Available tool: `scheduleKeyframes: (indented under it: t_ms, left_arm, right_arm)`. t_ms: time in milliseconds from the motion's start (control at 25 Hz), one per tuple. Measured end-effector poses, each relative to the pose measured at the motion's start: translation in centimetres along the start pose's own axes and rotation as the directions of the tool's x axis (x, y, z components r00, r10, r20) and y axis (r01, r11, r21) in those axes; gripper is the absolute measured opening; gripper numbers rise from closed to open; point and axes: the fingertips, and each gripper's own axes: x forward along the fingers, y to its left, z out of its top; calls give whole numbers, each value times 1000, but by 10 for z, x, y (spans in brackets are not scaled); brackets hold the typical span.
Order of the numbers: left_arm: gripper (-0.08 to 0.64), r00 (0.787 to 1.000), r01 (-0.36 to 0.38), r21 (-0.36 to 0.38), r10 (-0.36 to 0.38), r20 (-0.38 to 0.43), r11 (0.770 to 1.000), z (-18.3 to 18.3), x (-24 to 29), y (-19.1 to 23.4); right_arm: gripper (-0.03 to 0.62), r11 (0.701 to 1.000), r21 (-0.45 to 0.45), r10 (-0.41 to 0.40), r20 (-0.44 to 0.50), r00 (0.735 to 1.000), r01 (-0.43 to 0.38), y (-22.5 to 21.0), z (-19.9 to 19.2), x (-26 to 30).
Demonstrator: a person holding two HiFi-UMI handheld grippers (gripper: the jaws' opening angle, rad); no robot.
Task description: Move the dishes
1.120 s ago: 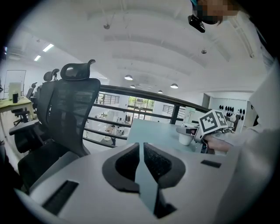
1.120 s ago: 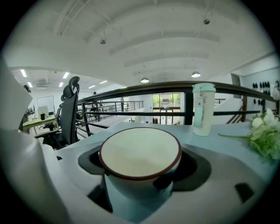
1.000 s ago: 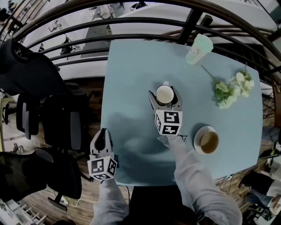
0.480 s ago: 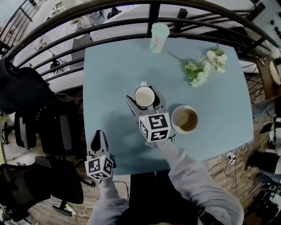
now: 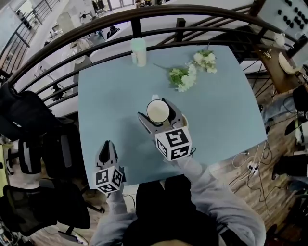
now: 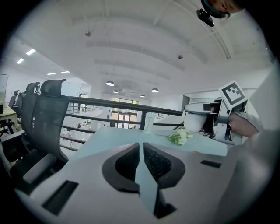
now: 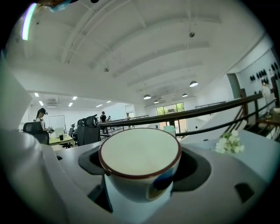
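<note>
My right gripper (image 5: 158,114) is shut on a white cup (image 5: 158,111) with a brown rim, held upright above the middle of the light blue table (image 5: 106,101). In the right gripper view the cup (image 7: 140,162) fills the space between the jaws of the right gripper (image 7: 141,177), both pads against its sides. My left gripper (image 5: 107,147) hovers at the table's near left corner, shut and empty. In the left gripper view the left gripper (image 6: 140,151) points along the tabletop. The saucer is hidden below my right gripper.
A bunch of white and green flowers (image 5: 186,73) lies at the far side, and a pale green tumbler (image 5: 138,51) stands near the far edge. A dark railing (image 5: 159,12) runs behind the table. Black office chairs (image 5: 29,144) stand to the left.
The right gripper has carried the cup up and to the right, towards the flowers, and now covers the saucer that showed beside it. The left gripper has come in over the table's near left corner.
</note>
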Motion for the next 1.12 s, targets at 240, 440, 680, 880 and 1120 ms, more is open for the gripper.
scheduleKeyframes:
  t_ms: [240, 440, 680, 880, 1120]
  left_arm:
    - [43, 999, 47, 36, -48, 11, 998, 5, -7, -66]
    - [43, 996, 83, 52, -85, 36, 995, 3, -6, -125]
    - [43, 990, 135, 75, -138, 29, 988, -17, -9, -182]
    - [43, 986, 166, 42, -166, -5, 985, -34, -13, -205]
    - [43, 980, 190, 52, -186, -74, 980, -39, 1, -211]
  right_arm:
    - [426, 1000, -4, -25, 6, 1000, 25, -51, 1, -79]
    - [425, 998, -12, -59, -10, 998, 59, -100, -15, -139]
    - [425, 997, -21, -80, -33, 996, 80, -141, -48, -182]
    - [426, 996, -13, -93, -69, 993, 92, -160, -76, -191]
    - [425, 996, 17, -87, -94, 992, 89, -178, -102, -174]
